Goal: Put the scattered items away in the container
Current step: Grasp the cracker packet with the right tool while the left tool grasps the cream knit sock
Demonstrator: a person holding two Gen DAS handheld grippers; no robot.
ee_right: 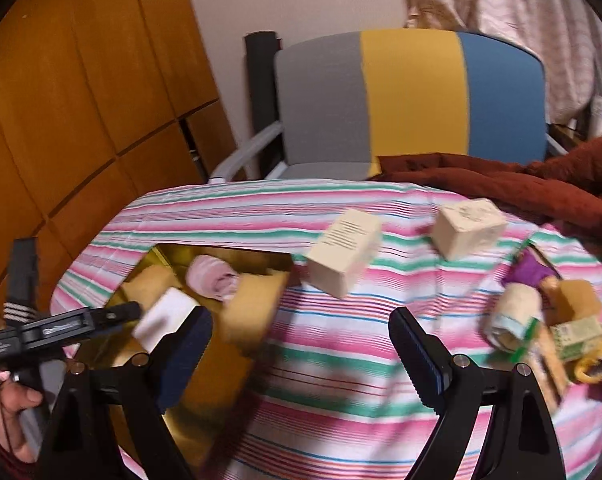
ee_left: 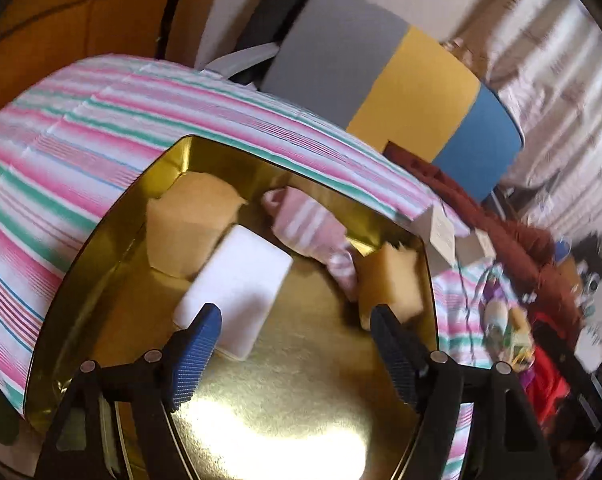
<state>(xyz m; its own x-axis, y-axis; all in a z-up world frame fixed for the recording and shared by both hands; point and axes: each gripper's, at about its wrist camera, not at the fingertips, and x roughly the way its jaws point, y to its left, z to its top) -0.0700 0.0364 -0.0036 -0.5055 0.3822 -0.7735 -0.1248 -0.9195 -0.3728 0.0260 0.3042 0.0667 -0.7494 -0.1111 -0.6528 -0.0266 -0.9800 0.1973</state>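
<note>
Gold tin sits on my worktop, which is covered by a pink, green and white striped cloth; in the right wrist view it lies at 9 o'clock. Behind the worktop I see a chair with grey, yellow and blue panels, a rust-red blanket at 2 o'clock, and wooden panelling at 10 o'clock. Inside the tin I count one white block, two tan sponges and one pink striped sock. Two cream boxes lie out on the cloth, with a blurred heap at 3 o'clock. My left claw hangs wide and empty over the tin; my right claw is wide and empty above the cloth.
</note>
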